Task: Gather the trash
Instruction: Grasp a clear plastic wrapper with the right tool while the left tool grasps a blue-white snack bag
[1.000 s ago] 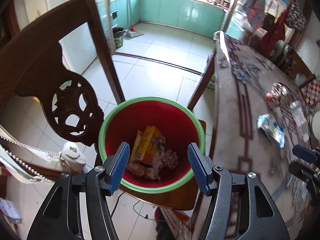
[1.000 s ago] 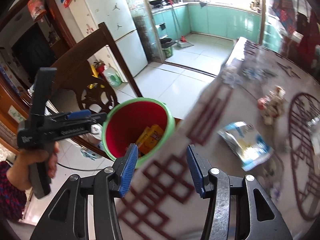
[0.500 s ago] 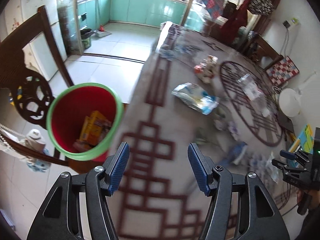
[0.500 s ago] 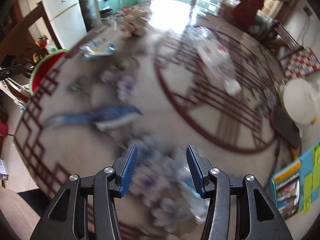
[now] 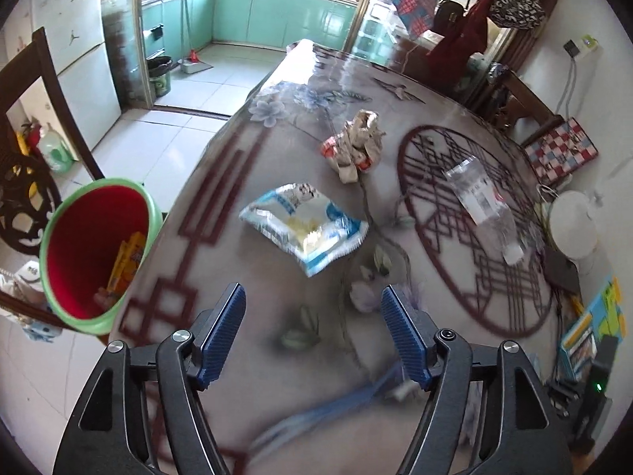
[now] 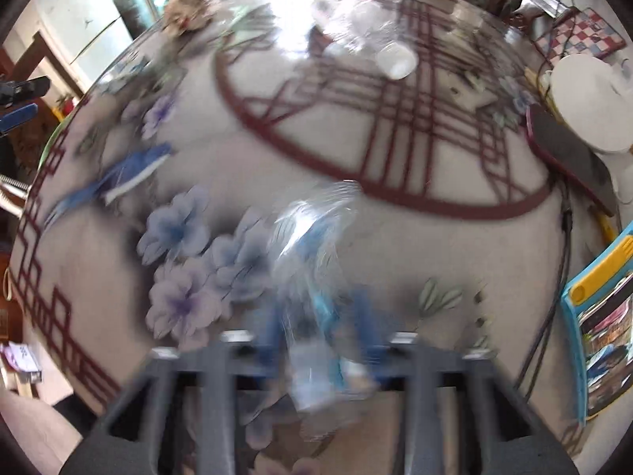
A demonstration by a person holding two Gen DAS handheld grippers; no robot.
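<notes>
Evidently the right gripper [image 6: 316,340] is clamped on a clear wrapper [image 6: 312,245] near the table's [image 6: 395,261] front edge; a straight lift is advised. The left gripper [image 5: 312,332], opening, holds nothing.

The left wrist camera rides behind the left claw [image 5: 312,334], high above the bench [image 5: 221,273], tilted down and looking along its length toward the far kitchen; the red bin [image 5: 89,253] sits at its left edge. The right wrist camera sits behind the right claw [image 6: 316,340], much nearer the bench [image 6: 395,261], aimed steeply down, its picture smeared. Both views share the round lattice pattern [image 5: 470,233] [image 6: 395,118], the clear bottle [image 5: 482,206] [image 6: 368,27], the crumpled wrapper [image 5: 354,150] [image 6: 190,10] and the white pot [image 5: 569,229] [image 6: 593,103] at right.
</notes>
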